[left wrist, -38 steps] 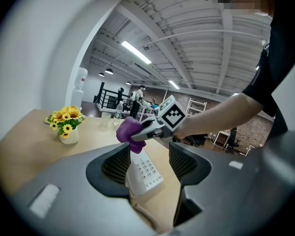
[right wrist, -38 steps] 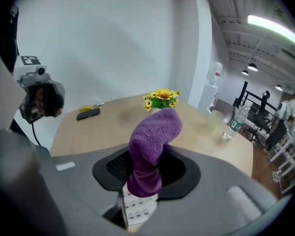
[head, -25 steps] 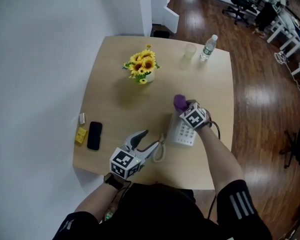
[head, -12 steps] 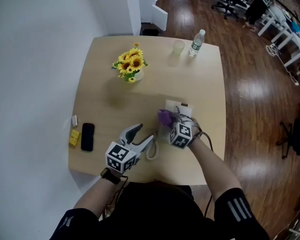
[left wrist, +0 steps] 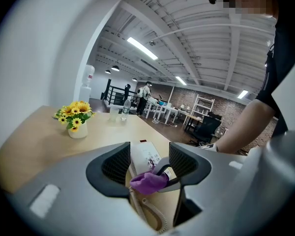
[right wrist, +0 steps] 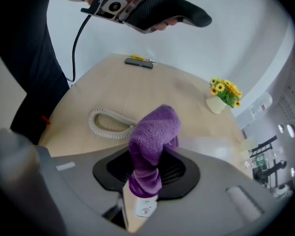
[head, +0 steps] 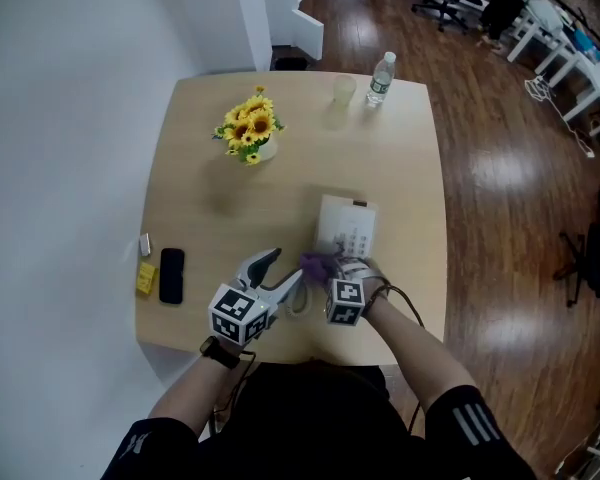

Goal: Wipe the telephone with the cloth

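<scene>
The white telephone [head: 345,230] lies on the wooden table [head: 200,228], and its coiled cord [head: 298,304] curls off its near end. My right gripper [head: 325,265] is shut on a purple cloth [head: 314,262] at the phone's near left corner. In the right gripper view the cloth [right wrist: 152,144] stands bunched between the jaws of the right gripper [right wrist: 150,167], with the cord [right wrist: 108,124] beyond. My left gripper [head: 285,266] hovers open just left of the cloth, holding nothing. From the left gripper view, the telephone [left wrist: 146,156] and cloth [left wrist: 148,183] show between its open jaws.
A vase of sunflowers [head: 246,128] stands far left of the telephone. A plastic cup [head: 342,90] and a water bottle [head: 380,76] are at the far edge. A black mobile phone [head: 171,274], a yellow block [head: 145,278] and a small white item [head: 145,244] lie near the left edge.
My right gripper has dragged the cloth from the telephone's far end back over it to its near left corner, uncovering the keypad. The left gripper stayed about where it was.
</scene>
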The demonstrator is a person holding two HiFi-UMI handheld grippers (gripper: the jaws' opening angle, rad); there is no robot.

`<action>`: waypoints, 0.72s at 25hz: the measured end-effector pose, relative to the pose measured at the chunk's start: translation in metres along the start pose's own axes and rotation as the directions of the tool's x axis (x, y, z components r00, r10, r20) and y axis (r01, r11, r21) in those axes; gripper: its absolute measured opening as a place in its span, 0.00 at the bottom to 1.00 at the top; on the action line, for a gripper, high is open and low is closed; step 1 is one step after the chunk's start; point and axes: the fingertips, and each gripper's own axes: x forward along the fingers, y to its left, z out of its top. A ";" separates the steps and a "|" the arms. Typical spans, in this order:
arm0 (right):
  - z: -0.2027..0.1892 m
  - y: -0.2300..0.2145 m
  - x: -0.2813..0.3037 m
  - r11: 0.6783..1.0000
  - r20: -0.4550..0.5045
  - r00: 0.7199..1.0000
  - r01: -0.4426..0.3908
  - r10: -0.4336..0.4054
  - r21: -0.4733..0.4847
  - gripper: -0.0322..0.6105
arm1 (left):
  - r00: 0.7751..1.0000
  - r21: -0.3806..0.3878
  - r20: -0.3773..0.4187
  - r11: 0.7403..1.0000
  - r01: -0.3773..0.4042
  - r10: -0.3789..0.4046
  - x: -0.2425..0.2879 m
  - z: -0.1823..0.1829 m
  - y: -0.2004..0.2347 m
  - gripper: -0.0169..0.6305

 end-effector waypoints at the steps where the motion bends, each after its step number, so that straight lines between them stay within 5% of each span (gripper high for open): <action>1: 0.000 0.007 0.001 1.000 -0.002 1.000 -0.022 0.022 0.013 0.25 | 1.000 0.002 -0.001 1.000 -0.001 0.001 0.000 0.000 0.000 0.40; 10: 0.002 0.030 0.010 0.991 0.026 0.995 -0.098 0.096 0.094 0.25 | 0.997 0.008 -0.065 0.999 -0.038 0.038 0.012 -0.009 0.006 0.40; 15: 0.014 0.011 -0.045 0.951 0.182 0.983 -0.038 -0.020 0.308 0.26 | 0.991 0.026 -0.121 0.998 -0.056 0.059 0.052 -0.010 0.011 0.40; 18: 0.008 0.005 -0.083 0.911 0.244 0.961 0.020 -0.132 0.412 0.26 | 0.977 -0.043 -0.192 0.994 -0.102 0.092 0.091 -0.019 0.020 0.41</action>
